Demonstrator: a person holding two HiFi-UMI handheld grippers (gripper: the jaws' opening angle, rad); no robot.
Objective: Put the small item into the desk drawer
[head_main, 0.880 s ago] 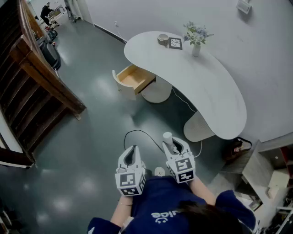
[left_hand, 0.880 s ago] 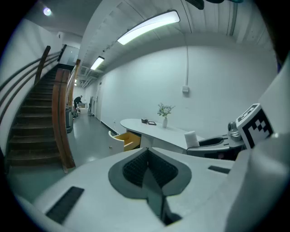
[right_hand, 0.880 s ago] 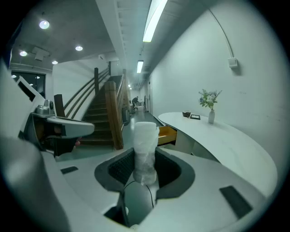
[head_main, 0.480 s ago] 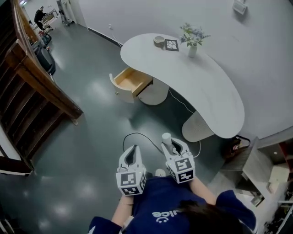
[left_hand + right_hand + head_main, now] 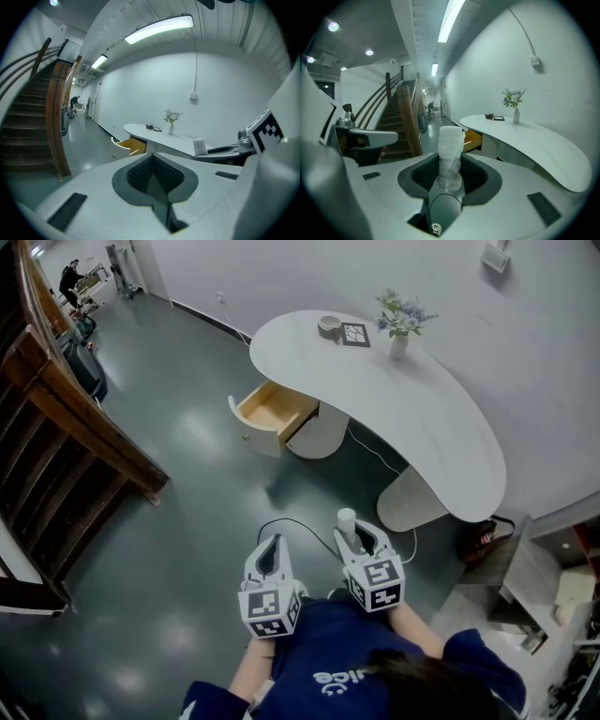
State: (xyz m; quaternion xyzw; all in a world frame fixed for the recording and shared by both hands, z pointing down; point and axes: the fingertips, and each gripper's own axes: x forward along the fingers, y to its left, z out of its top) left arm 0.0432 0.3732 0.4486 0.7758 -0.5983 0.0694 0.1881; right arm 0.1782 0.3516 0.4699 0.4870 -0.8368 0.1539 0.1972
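A small white wrapped roll (image 5: 450, 154) stands upright between the jaws of my right gripper (image 5: 450, 176), which is shut on it; the same roll (image 5: 347, 520) sticks out ahead of the right gripper (image 5: 355, 538) in the head view. My left gripper (image 5: 269, 556) is beside it at waist height, shut and empty, its pads (image 5: 151, 175) meeting. The desk drawer (image 5: 273, 409) stands pulled open at the left end of the curved white desk (image 5: 412, 418), far ahead of both grippers. Its wooden inside looks empty.
A vase of flowers (image 5: 401, 326), a small bowl (image 5: 328, 326) and a framed card (image 5: 355, 334) sit on the desk's far end. A wooden staircase (image 5: 66, 437) runs along the left. A cable (image 5: 291, 523) lies on the dark floor ahead of me. Clutter stands at the right (image 5: 544, 587).
The view has shifted slightly as I move toward the desk; both grippers keep their pose, the roll still held in the right one.
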